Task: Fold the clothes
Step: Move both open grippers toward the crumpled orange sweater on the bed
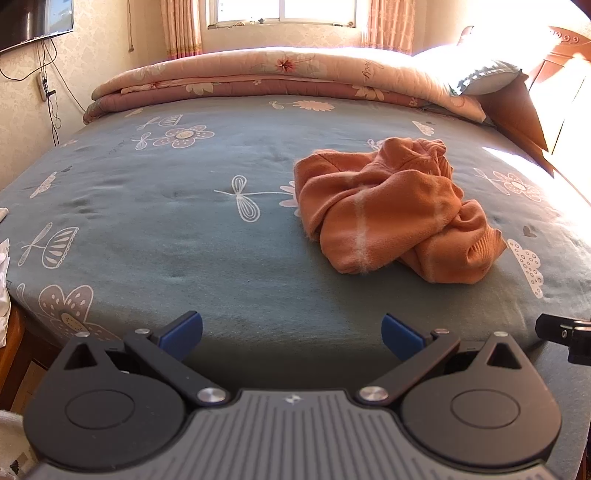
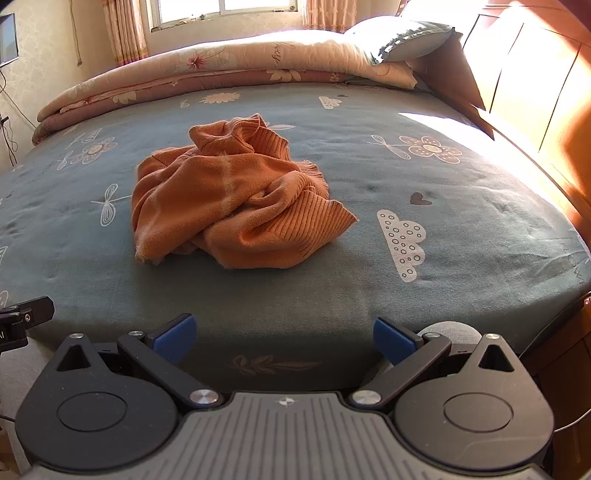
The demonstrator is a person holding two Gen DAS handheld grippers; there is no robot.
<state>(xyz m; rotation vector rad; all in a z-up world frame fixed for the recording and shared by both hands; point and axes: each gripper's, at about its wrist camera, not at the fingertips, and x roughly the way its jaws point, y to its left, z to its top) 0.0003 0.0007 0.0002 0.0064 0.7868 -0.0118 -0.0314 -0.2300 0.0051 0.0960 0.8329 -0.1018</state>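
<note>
1. My left gripper (image 1: 291, 334) hangs over the near edge of the bed, tilted down toward the sheet, its blue-padded jaws spread as wide as they go with nothing between them
2. My right gripper (image 2: 284, 332) sits the same way over the same near edge, jaws spread fully and empty, only the sheet showing in the gap
3. The orange sweater (image 1: 397, 212) lies in a crumpled heap on the grey-blue flowered bed sheet (image 1: 177, 236), well apart from both of my grippers
4. From my left wrist the heap is ahead and off to the right; from my right wrist the sweater (image 2: 236, 199) is ahead and a little to the left, so it sits roughly between my two lines of sight
5. A ribbed hem or cuff sticks out of the heap toward the right in the right wrist view, and a pale faded stripe runs across the fabric
6. A folded floral quilt (image 1: 258, 77) runs along the far side of the bed, with a pillow (image 2: 410, 38) at its right end by the wooden headboard (image 2: 535, 85)
7. A window (image 1: 280, 11) with curtains stands behind the quilt, and strong sunlight falls on the right part of the bed
</note>
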